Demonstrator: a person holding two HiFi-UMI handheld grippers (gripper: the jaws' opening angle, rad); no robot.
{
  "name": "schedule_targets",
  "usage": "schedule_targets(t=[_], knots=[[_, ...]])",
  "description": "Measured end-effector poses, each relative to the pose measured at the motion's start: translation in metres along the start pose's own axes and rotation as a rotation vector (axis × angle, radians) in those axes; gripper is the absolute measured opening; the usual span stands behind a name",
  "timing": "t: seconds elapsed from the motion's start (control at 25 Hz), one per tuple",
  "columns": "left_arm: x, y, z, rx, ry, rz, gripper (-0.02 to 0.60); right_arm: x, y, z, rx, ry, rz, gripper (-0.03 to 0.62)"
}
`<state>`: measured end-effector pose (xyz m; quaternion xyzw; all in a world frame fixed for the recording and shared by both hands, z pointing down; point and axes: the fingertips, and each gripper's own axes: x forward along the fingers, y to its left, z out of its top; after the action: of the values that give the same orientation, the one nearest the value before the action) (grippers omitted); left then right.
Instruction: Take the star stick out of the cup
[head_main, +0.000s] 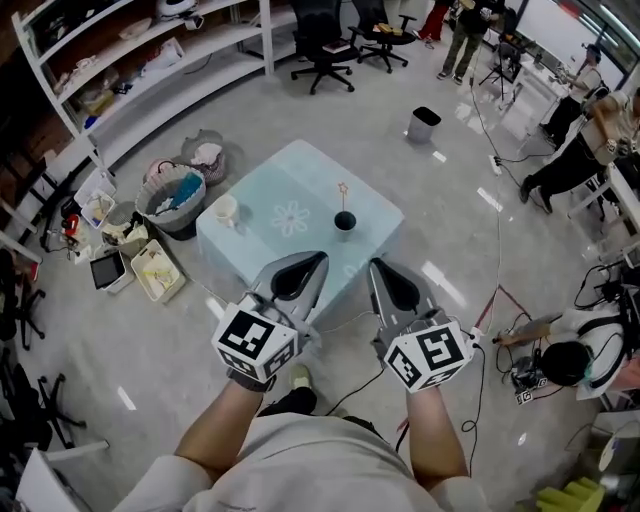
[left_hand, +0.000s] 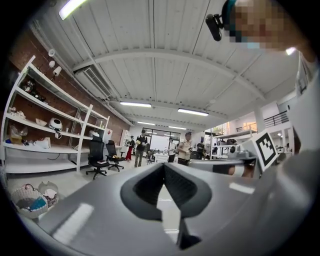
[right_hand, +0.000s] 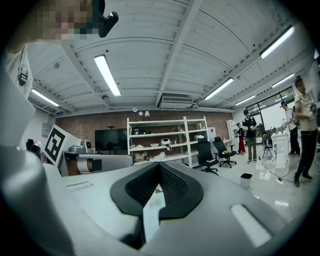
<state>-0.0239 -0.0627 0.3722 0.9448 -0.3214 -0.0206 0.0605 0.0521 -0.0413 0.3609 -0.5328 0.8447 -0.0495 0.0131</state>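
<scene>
Grey glossy floor, open lab room. White shelving stands along the far left, with office chairs at the far end and a small bin beyond the table. Baskets sit on the floor just beside the table's left edge.

A low pale-blue table is set corner-on to the person, with a flower print at its centre.

- The black cup stands upright between the flower print and the table's right corner.
- The star stick stands upright in the black cup, with its star end above the rim.
- A cream cup sits near the left corner, well apart from the black cup.

The left gripper is held over the table's near corner, tips pointing toward the table. In its own view the jaws meet at the tips with nothing between them.

The right gripper is just beside the left one, over the near right edge. Its own view shows its jaws likewise closed tip to tip and empty.

Both grippers are apart from the black cup, and neither touches the star stick.
</scene>
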Motion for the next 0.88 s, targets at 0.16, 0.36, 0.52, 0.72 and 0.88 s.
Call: schedule_targets(t=[0.16, 0.36, 0.52, 0.72, 0.88], knots=[[0.016, 0.034, -0.002, -0.002, 0.012, -0.031, 0.006, 0.036, -0.005, -0.005, -0.007, 0.026, -0.031, 0.006], [0.033, 0.058, -0.014, -0.027, 0.031, -0.056, 0.006, 0.060, -0.018, -0.029, 0.001, 0.089, -0.061, 0.006], [0.048, 0.066, -0.022, -0.034, 0.046, -0.070, 0.006, 0.074, -0.034, -0.040, 0.001, 0.126, -0.079, 0.006], [0.068, 0.081, -0.036, -0.045, 0.059, -0.063, 0.006, 0.094, -0.052, -0.059, 0.009, 0.157, -0.068, 0.006], [0.091, 0.097, -0.051, -0.063, 0.077, -0.040, 0.006, 0.116, -0.072, -0.078, 0.021, 0.191, -0.045, 0.006]])
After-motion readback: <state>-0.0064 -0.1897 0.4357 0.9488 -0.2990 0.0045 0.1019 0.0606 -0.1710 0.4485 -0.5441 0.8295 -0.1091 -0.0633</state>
